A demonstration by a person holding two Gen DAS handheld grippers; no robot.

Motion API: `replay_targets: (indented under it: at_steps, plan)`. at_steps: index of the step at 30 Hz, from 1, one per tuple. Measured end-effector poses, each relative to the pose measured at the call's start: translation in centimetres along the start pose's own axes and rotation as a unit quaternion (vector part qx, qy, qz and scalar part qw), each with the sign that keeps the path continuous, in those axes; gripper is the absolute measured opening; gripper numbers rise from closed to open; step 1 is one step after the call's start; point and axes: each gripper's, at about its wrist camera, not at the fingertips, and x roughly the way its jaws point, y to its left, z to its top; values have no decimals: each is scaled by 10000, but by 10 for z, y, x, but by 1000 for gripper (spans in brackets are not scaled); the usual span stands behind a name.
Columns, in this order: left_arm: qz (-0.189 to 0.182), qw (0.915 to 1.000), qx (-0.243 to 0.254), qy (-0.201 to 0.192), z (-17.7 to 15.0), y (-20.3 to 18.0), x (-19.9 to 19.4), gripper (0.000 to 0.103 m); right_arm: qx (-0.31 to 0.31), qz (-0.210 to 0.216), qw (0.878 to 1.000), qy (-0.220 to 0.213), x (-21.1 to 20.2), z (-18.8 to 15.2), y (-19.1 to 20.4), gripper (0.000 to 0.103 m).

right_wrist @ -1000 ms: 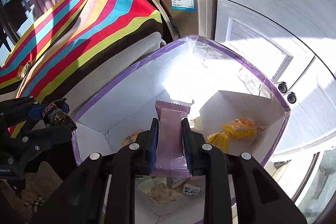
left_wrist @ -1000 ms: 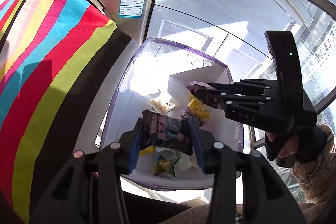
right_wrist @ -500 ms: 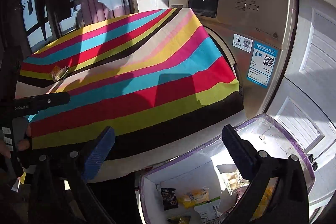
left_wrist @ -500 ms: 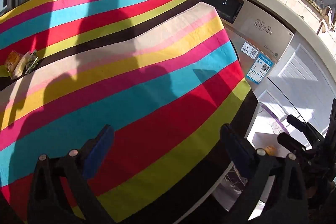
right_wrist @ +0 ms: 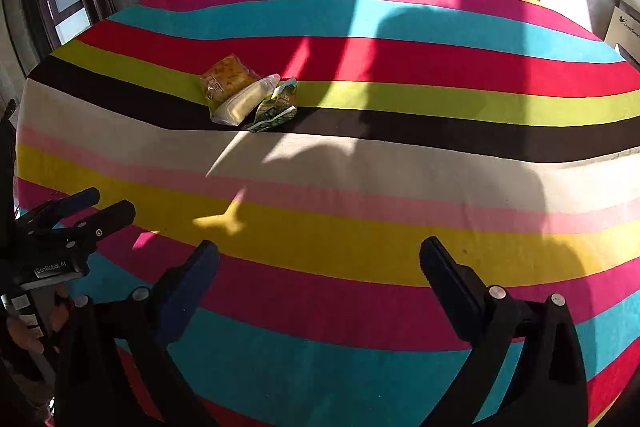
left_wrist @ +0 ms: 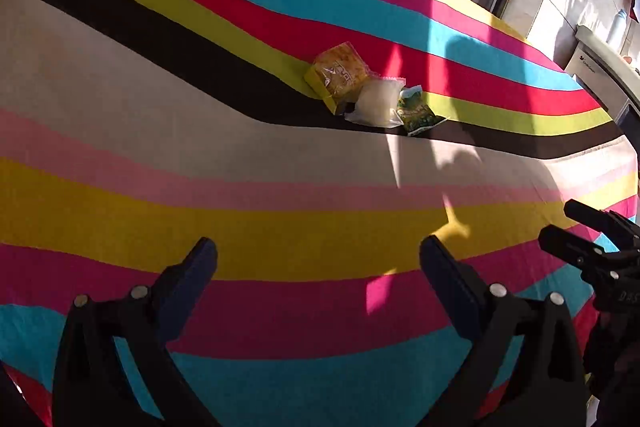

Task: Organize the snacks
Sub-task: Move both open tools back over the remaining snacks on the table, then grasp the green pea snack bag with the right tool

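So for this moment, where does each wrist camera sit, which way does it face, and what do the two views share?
Left wrist: rides the left gripper, looking down across the striped tablecloth; its own open fingers show, with the right gripper at the right edge.
Right wrist: rides the right gripper, facing the same cloth; open fingers show, with the left gripper and a hand at left.
Shared: the yellow packet, clear packet and green packet, huddled together.

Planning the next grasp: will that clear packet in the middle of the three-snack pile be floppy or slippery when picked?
The clear packet is probably slippery: its film looks glossy. It likely holds its shape somewhat, since a pale block fills it, though the sealed edges would flex. It leans on the yellow packet and touches the green packet, so pulling it may shift both.
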Motion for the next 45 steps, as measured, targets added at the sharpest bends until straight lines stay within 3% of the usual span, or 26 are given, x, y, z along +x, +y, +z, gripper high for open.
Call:
replay_targets:
  at_steps: [4, 8, 11, 15, 16, 17, 23, 27, 32, 33, 35, 40, 42, 43, 45]
  plan:
    - [-301, 9989, -279, -222, -6, 6, -9, 101, -310, -117, 9992, 217, 54, 43, 24, 96]
    - [-378, 9988, -295, -136, -9, 5, -6, 101, -450, -295, 9978, 385, 92, 76, 34, 85]
    - [-361, 9990, -219, -142, -10, 3, -7, 101, -459, -391, 9967, 544, 111, 92, 36, 77]
    - [-363, 9990, -195, -176, -12, -1, -7, 101, -408, -252, 9976, 508, 119, 101, 35, 75]
    - [-368, 9990, -210, -174, -13, 1, -7, 101, -446, -146, 9979, 452, 119, 101, 35, 66]
    - [-377, 9989, -225, -174, -13, 3, -7, 101, -514, -48, 9979, 391, 116, 100, 36, 51]
    - [-390, 9987, -298, -133, -13, 4, -5, 101, -639, 660, 9956, -201, 52, 72, 29, 51]
    - [-346, 9991, -231, -100, -13, 1, -4, 101, -458, 633, 9965, -293, 20, 41, 7, 51]
    - [-295, 9994, -187, -45, -13, -1, -1, 101, -135, 548, 9984, 5, 20, 21, -11, 54]
    - [-288, 9994, -196, -28, -12, -1, 0, 101, -109, 598, 9981, 127, 22, 18, -13, 56]
    - [-271, 9994, -218, -7, -11, 0, 1, 101, -141, 653, 9972, 327, 25, 14, -10, 90]
    - [-234, 9995, -210, 13, -12, -1, 2, 101, -688, 267, 9969, 266, 31, 12, -2, 89]
    - [-231, 9995, -205, 19, -11, -1, 2, 101, -760, 285, 9961, 347, 36, 13, 0, 67]
    - [-230, 9995, -203, 21, -11, -1, 3, 101, -774, 201, 9958, 442, 40, 13, 1, 46]
    - [-220, 9996, -191, 25, -11, -1, 3, 101, -747, 170, 9961, 447, 42, 9, 2, 40]
